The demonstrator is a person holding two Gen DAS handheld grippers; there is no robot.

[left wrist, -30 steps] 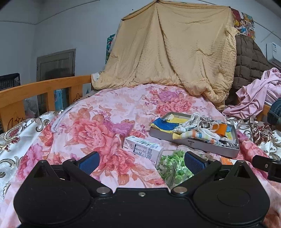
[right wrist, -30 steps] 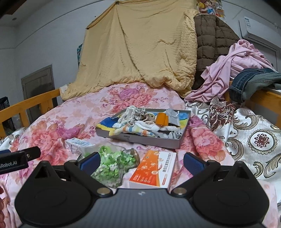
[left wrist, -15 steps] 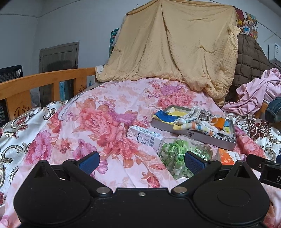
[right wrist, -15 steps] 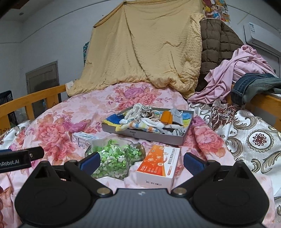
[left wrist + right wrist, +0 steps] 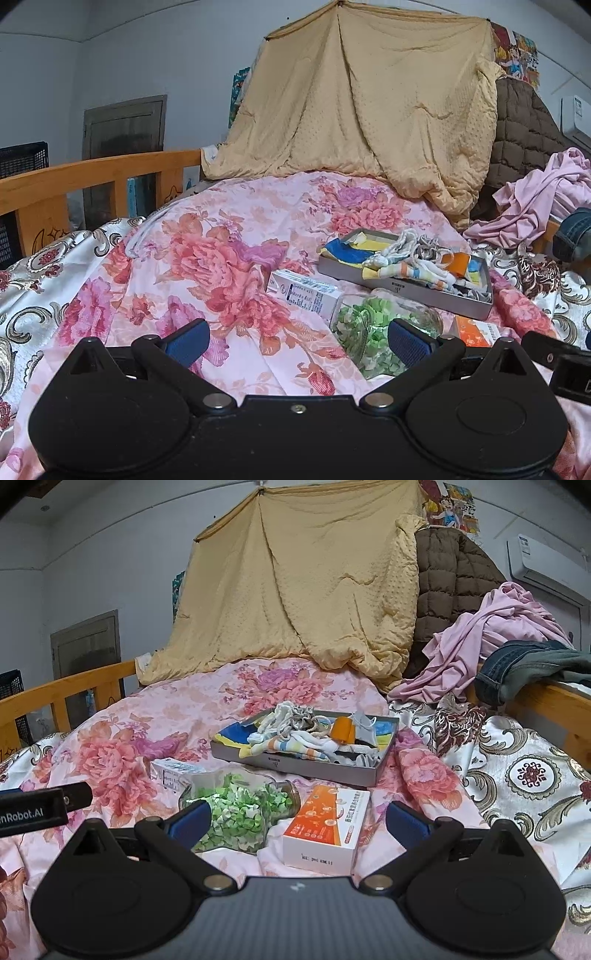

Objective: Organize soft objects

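Note:
A grey tray (image 5: 314, 767) holds several socks and small cloths (image 5: 295, 738) on the floral quilt; it also shows in the left wrist view (image 5: 406, 295). In front of it lie a clear jar of green paper stars (image 5: 240, 808), a white and blue carton (image 5: 173, 771) and an orange and white box (image 5: 327, 823). My left gripper (image 5: 297, 341) is open and empty, short of the jar (image 5: 365, 325) and carton (image 5: 306, 291). My right gripper (image 5: 299, 821) is open and empty, just short of the jar and orange box.
A yellow blanket (image 5: 295, 590) hangs at the back. Pink clothes (image 5: 480, 635) and jeans (image 5: 524, 668) lie on the right rail. A wooden bed rail (image 5: 92, 184) runs along the left. The left gripper's body (image 5: 37, 805) shows at the left of the right wrist view.
Both grippers have drawn back and risen a little from the objects, so the tray, jar and boxes sit farther off. Both stay open.

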